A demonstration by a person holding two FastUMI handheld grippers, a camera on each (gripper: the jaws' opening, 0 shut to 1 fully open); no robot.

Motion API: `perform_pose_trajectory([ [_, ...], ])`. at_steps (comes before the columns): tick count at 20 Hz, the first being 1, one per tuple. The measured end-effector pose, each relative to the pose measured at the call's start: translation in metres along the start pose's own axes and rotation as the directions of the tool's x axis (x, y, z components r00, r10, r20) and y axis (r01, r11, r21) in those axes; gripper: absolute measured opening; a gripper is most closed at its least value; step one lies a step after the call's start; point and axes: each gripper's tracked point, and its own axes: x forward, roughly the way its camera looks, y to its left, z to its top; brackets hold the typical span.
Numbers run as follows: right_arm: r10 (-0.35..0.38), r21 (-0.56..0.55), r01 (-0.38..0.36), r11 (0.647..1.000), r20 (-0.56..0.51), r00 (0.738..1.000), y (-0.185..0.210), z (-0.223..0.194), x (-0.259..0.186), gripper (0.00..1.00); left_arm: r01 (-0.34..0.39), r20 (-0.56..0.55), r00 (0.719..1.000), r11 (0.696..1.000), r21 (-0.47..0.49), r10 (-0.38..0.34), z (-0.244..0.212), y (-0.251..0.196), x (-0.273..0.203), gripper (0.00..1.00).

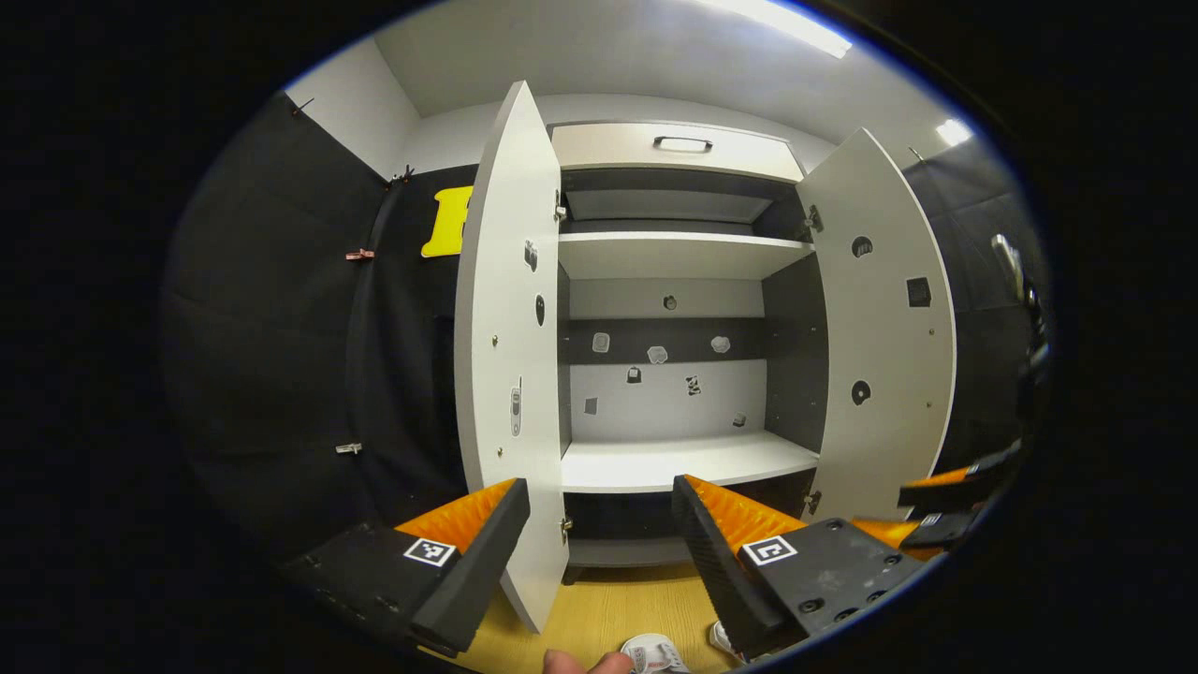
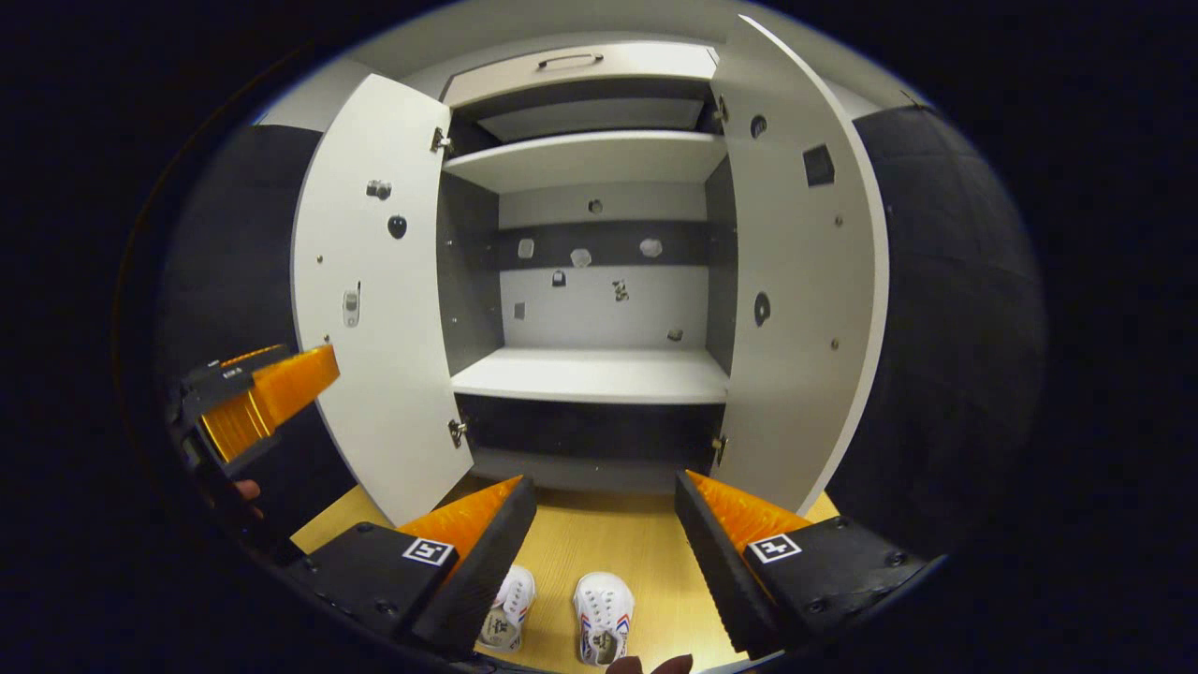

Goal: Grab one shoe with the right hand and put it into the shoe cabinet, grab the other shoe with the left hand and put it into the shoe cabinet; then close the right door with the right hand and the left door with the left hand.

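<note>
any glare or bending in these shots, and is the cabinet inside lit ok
Left gripper view: ceiling light glares bright; cabinet doors bow outward from fisheye. Right gripper view: doors curve likewise; middle shelf evenly lit, the space under it dark; shoes sharp.

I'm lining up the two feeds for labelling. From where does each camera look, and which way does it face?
Left gripper view: rides on the left gripper, faces the open shoe cabinet head-on; the right gripper shows at its right edge.
Right gripper view: rides on the right gripper, tilted down at the floor, over two shoes; the left gripper shows at its left.
Shared: cabinet, both open doors, shoes.
</note>
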Motion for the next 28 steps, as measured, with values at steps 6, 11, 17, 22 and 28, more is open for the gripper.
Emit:
perform_pose_trajectory([
  [6, 0.064, 0.096, -0.039, 0.995, -0.27, 0.961, -0.003, -0.131, 0.005, 0.98, -0.039, 0.006, 0.999, 0.999, -0.006, 0.04, -0.009, 0.008, -0.009, 0.96],
  [11, 0.097, 0.133, -0.051, 0.99, -0.365, 0.926, -0.005, -0.211, 0.004, 0.98, -0.085, -0.021, 0.996, 0.996, 0.002, 0.085, -0.026, 0.021, -0.018, 0.95],
  [17, 0.14, 0.202, -0.052, 0.978, -0.455, 0.879, 0.003, -0.286, 0.021, 0.97, -0.119, -0.05, 0.991, 0.992, 0.031, 0.121, -0.041, 0.034, -0.029, 0.95],
  [22, 0.148, 0.245, -0.028, 0.969, -0.485, 0.862, 0.009, -0.322, 0.045, 0.84, -0.13, -0.062, 0.989, 0.99, 0.049, 0.133, -0.05, 0.04, -0.035, 0.96],
  [28, 0.113, 0.244, 0.009, 0.97, -0.482, 0.869, 0.014, -0.345, 0.08, 0.58, -0.149, -0.081, 0.985, 0.986, 0.075, 0.155, -0.061, 0.053, -0.039, 0.95],
])
